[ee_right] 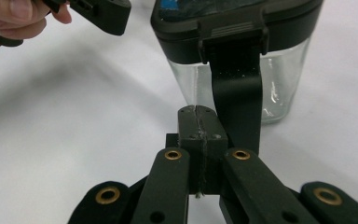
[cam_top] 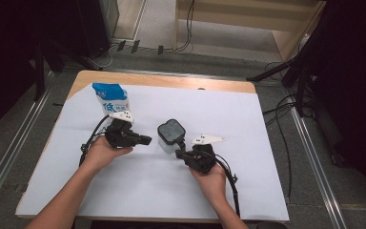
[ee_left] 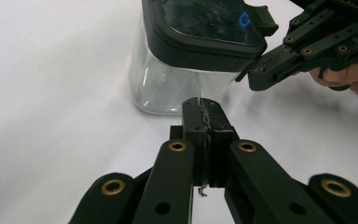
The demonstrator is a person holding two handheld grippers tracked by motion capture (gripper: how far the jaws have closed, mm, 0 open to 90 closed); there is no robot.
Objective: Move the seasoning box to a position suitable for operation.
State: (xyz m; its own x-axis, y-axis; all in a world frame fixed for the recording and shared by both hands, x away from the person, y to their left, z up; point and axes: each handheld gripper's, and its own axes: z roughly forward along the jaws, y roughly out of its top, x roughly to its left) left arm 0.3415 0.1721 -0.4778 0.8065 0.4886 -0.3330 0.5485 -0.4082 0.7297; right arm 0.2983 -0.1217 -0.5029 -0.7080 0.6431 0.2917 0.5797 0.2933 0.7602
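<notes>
Facing clear jar (cam_top: 171, 137) — blue-white bag (cam_top: 111, 98), writing unreadable

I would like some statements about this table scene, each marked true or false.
1. The clear container has its dark lid on. True.
2. The left gripper holds the container. False: its jaws are shut on nothing, short of the container.
3. The blue and white bag lies flat. False: it stands upright.
4. The right gripper is shut. True.
5. The bag stands on the person's right. False: it stands beyond the left hand.
</notes>
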